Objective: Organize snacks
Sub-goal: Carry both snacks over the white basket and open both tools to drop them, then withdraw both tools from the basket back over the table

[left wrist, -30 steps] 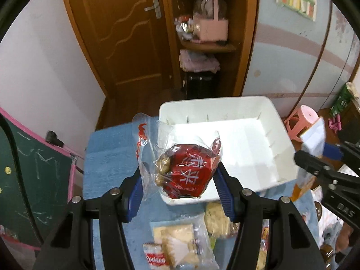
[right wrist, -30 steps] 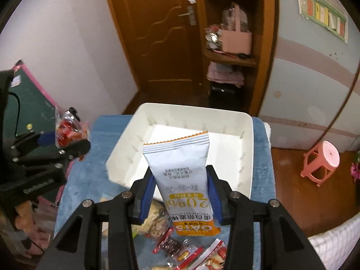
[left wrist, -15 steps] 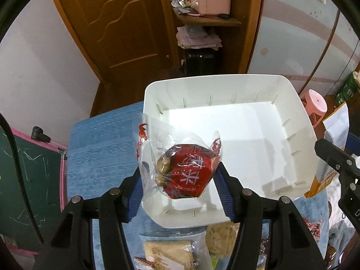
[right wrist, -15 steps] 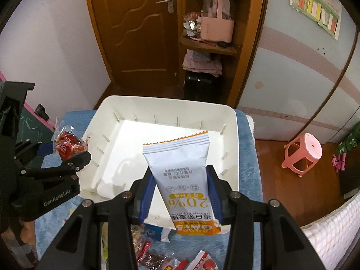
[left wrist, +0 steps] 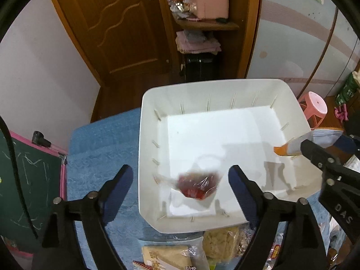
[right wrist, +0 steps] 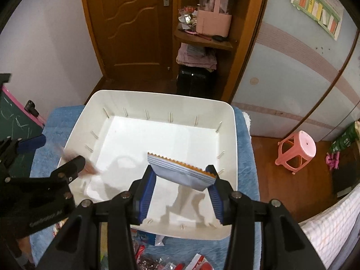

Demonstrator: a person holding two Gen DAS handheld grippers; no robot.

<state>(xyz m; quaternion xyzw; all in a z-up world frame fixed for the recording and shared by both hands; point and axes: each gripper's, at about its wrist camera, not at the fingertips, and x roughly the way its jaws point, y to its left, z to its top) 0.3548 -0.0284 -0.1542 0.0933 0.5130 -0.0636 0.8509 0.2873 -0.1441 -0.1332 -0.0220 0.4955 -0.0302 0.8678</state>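
A white bin (left wrist: 290, 94) (right wrist: 229, 112) stands on a blue cloth. My left gripper (left wrist: 180, 191) is open over the bin's near left corner. A clear packet with a red snack (left wrist: 196, 185) is blurred below it, free of the fingers, inside the bin. It shows as a blur in the right wrist view (right wrist: 90, 168). My right gripper (right wrist: 183, 191) has its jaws spread wide, and a white and orange oat bar packet (right wrist: 182, 171) tilts between the pads, over the bin's near right part. I cannot tell if the pads still hold it. The packet's end also shows in the left wrist view (left wrist: 292, 146).
Several loose snack packets (left wrist: 171, 254) (right wrist: 198, 263) lie on the blue cloth (left wrist: 101, 148) in front of the bin. A green chalkboard (left wrist: 20, 180) stands at the left. A pink stool (right wrist: 297, 150) is on the floor at the right. A wooden door and shelf are behind.
Both grippers moved forward over the bin. My left gripper opened and the red snack packet dropped into the bin. My right gripper's jaws widened and the oat bar packet tipped forward.
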